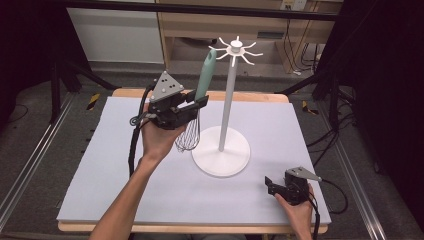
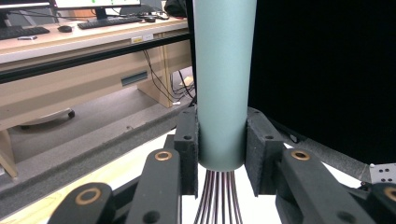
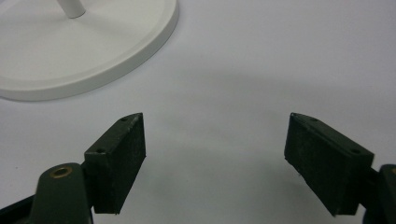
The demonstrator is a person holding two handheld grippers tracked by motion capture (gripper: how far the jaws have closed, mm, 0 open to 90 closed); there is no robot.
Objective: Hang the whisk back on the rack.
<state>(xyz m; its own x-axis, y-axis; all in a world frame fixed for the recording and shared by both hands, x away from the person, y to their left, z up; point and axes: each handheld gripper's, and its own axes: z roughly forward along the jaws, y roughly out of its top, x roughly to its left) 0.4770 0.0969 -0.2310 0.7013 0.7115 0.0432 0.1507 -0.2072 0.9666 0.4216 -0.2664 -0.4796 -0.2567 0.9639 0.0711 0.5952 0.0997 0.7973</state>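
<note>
A whisk with a pale teal, rounded plastic handle and thin metal wire loops [image 1: 196, 107] hangs upright above the lavender table mat [image 1: 125, 185], handle up and wires down. The left gripper [image 1: 200, 101] pinches the lower end of the handle between its black pads, just above where the wires emerge. The whisk sits just beside the white metal stand with a round base, a slim pole and curled hooks on top [image 1: 221, 150]. The right gripper [image 1: 270, 185] rests near the mat's near right corner, its jaws spread wide with nothing between them.
</note>
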